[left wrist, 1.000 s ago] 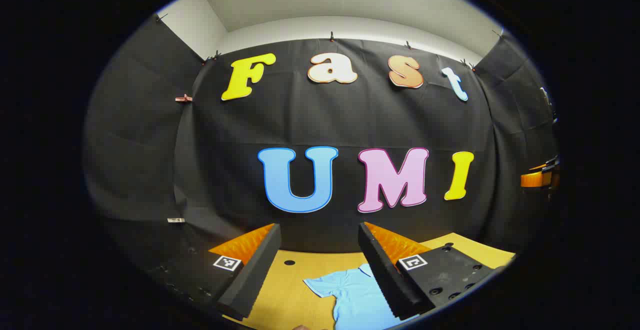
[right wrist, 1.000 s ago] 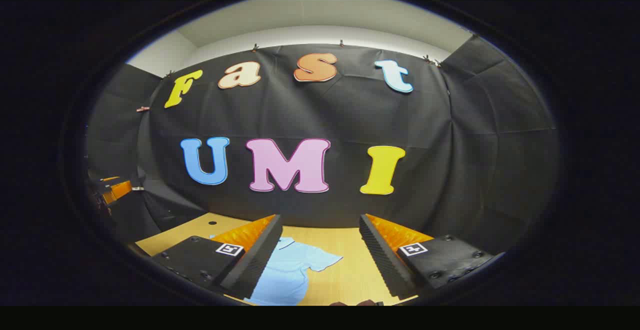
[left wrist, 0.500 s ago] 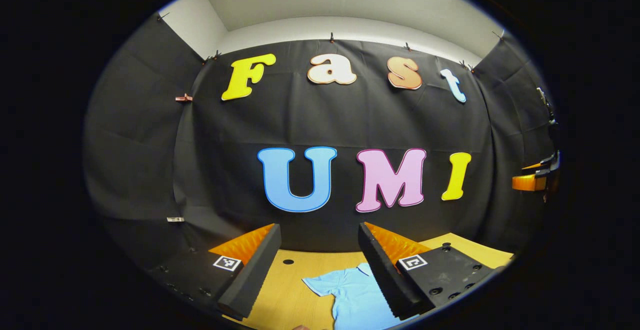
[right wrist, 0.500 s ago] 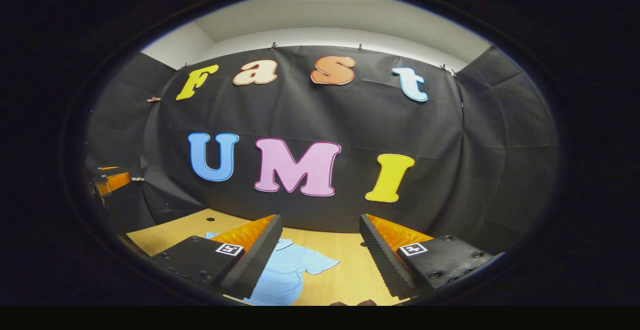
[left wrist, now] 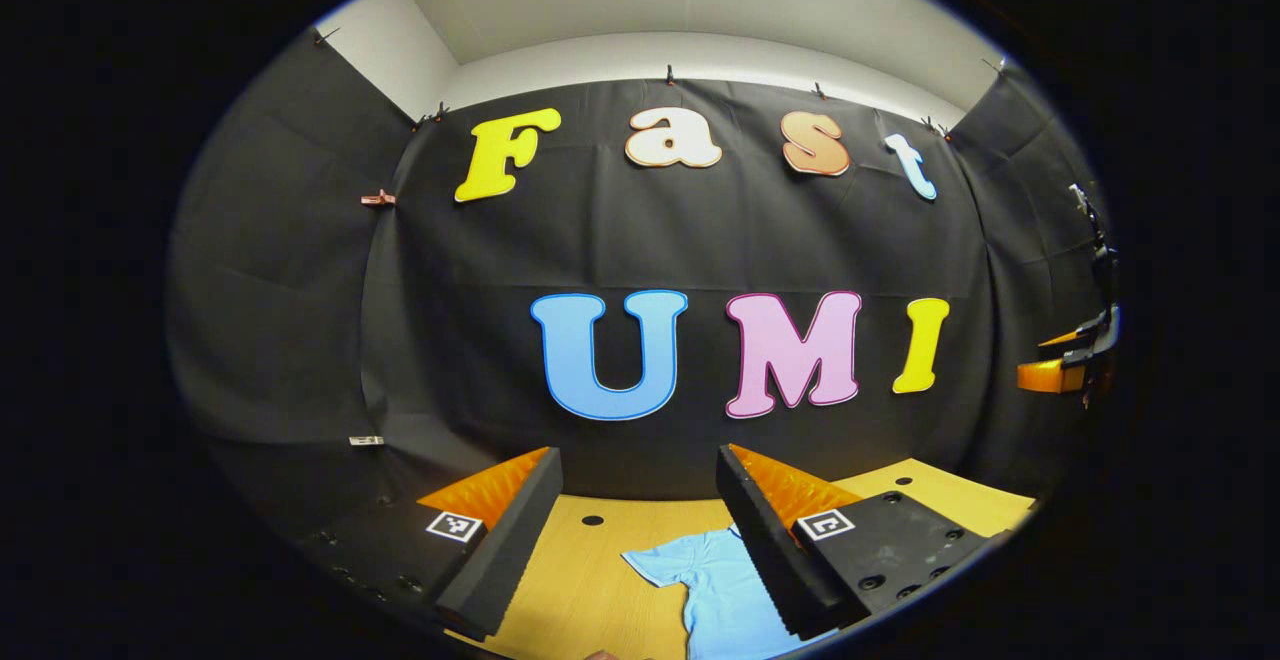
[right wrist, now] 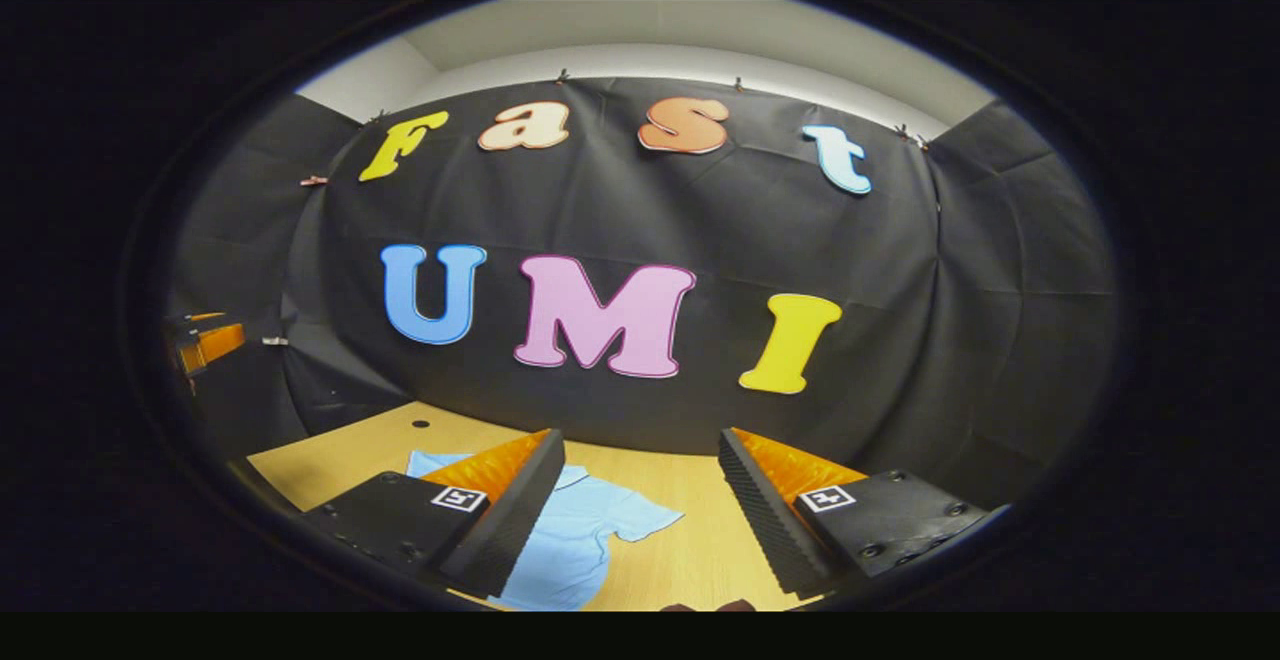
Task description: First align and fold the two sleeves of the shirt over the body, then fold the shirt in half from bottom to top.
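Left gripper view: left gripper (left wrist: pixel 640 530) held up above the wooden surface (left wrist: pixel 580 580), fingers (left wrist: pixel 500 550) spread wide apart, nothing between them. Light blue short-sleeved shirt (left wrist: pixel 725 595) lies flat on the surface below, collar toward the booth wall, one sleeve (left wrist: pixel 655 565) spread out to the side; right finger covers part of the shirt body. Small dark hole (left wrist: pixel 592 520) in the surface near the wall. Other gripper (left wrist: pixel 1065 365) seen far off at the right edge of this view, its state cannot be told from here. Right gripper view: right gripper (right wrist: pixel 640 510) also raised over the surface (right wrist: pixel 690 550), fingers (right wrist: pixel 770 520) wide apart, empty. Shirt (right wrist: pixel 575 545) lies flat under and beside the left finger, sleeve (right wrist: pixel 640 520) sticking out into the gap between the fingers, other sleeve (right wrist: pixel 435 462) visible past the finger; both sleeves unfolded. Hole (right wrist: pixel 420 424) in the surface farther back. Other gripper (right wrist: pixel 205 340) at the far left edge. Neither gripper touches the shirt.
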`<control>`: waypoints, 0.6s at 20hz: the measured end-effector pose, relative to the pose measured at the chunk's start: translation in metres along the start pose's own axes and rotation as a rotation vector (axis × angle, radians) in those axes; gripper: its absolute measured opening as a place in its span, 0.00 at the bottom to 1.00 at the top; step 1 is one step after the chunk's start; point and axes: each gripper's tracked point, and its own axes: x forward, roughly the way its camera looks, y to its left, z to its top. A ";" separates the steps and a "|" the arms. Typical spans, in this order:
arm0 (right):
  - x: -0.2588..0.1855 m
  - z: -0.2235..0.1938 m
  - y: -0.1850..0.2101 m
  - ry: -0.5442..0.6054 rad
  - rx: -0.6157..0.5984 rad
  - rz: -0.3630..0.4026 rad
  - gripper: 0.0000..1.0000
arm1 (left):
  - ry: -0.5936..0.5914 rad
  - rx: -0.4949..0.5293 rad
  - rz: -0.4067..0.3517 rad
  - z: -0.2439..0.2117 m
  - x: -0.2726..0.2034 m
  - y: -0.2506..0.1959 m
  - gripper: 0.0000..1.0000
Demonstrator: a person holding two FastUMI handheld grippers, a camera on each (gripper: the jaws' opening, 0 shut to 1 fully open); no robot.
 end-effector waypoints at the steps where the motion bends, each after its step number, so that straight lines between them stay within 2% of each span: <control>1: 0.006 -0.004 0.001 0.018 0.004 -0.001 0.97 | 0.001 0.007 0.006 0.000 0.000 0.001 0.99; 5: 0.045 -0.021 0.000 0.052 -0.016 0.003 0.97 | 0.012 0.014 0.010 -0.008 0.009 -0.001 0.99; 8: 0.091 -0.051 -0.004 0.088 -0.047 0.042 0.97 | 0.042 -0.001 0.028 -0.018 0.028 -0.007 0.99; 9: 0.110 -0.067 -0.003 0.100 -0.056 0.071 0.97 | 0.053 0.003 0.039 -0.023 0.036 -0.009 0.99; 12: 0.173 -0.145 -0.010 0.230 -0.033 0.121 0.97 | 0.079 0.043 0.084 -0.035 0.058 -0.017 0.98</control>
